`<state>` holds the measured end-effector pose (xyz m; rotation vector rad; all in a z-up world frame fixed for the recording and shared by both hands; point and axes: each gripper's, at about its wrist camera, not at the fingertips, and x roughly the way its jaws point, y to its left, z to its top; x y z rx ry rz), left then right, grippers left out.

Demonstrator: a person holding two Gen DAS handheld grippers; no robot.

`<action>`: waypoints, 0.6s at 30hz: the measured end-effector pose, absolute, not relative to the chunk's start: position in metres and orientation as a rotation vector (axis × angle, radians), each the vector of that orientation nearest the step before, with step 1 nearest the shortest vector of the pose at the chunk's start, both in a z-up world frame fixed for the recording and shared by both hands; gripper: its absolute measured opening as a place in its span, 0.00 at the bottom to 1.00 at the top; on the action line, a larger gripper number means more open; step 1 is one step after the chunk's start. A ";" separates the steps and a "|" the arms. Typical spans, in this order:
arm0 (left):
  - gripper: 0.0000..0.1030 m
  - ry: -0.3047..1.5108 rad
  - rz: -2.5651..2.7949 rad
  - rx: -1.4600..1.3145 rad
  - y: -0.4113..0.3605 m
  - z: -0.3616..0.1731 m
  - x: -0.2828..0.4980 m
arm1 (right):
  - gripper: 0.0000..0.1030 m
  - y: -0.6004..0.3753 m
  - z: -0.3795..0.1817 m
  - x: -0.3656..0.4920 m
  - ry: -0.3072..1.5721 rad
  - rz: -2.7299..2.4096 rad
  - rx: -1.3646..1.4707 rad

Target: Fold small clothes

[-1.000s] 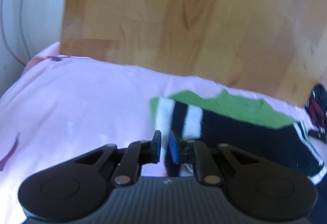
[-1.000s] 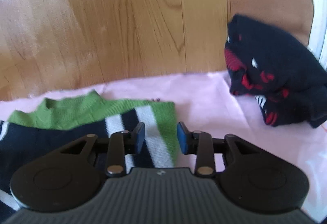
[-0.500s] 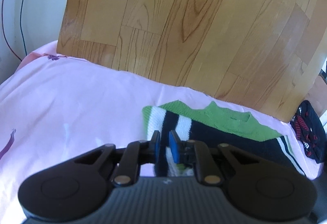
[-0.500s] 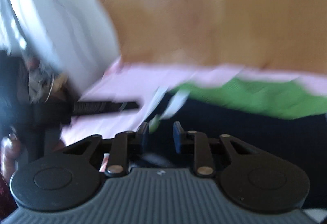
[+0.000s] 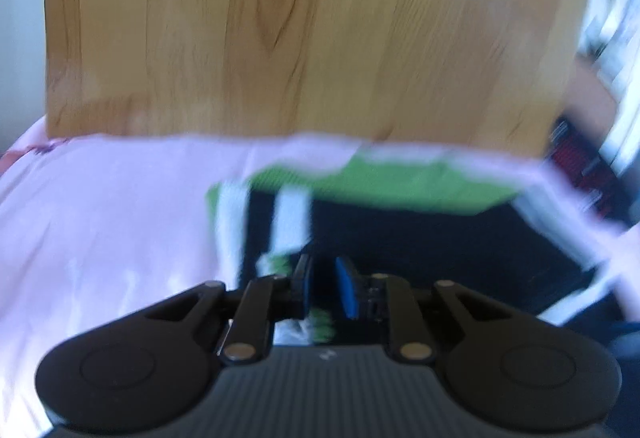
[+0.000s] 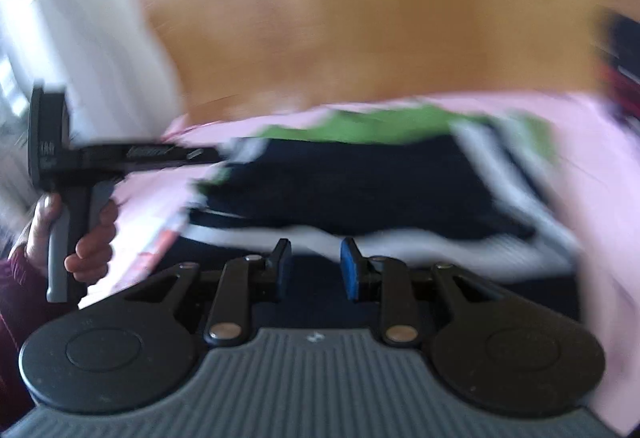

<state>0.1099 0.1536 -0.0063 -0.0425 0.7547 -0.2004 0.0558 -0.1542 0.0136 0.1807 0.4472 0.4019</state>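
Both tools have empty jaws: left tool [image 5: 323, 284] just opening slightly, right tool [image 6: 316, 268] part-open, over the sweater [image 6: 352, 182].

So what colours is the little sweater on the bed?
The sweater is dark navy with a green top and white stripes; the left wrist view shows it best.

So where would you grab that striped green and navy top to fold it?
Probably by the striped sleeve end on the left of the top, coming in low from the near edge. It lies flat on the pink sheet, and the sleeve is a thin, loose end a hand-held gripper can pinch and carry across.
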 end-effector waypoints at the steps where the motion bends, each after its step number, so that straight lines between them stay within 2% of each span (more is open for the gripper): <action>1: 0.17 0.716 -0.194 -0.006 0.150 -0.009 0.108 | 0.30 -0.173 0.009 0.045 0.447 0.356 0.210; 7: 0.19 0.718 -0.161 -0.014 0.145 0.014 0.075 | 0.30 -0.260 -0.002 -0.039 0.395 0.267 0.346; 9: 0.27 0.702 -0.206 -0.002 0.150 0.027 0.036 | 0.30 -0.277 -0.007 -0.061 0.383 0.292 0.336; 11: 0.31 0.698 -0.211 0.012 0.157 0.034 -0.006 | 0.30 -0.287 -0.015 -0.073 0.387 0.333 0.335; 18: 0.35 0.790 -0.156 -0.120 0.191 0.035 -0.160 | 0.30 -0.305 -0.045 -0.084 0.506 0.520 0.341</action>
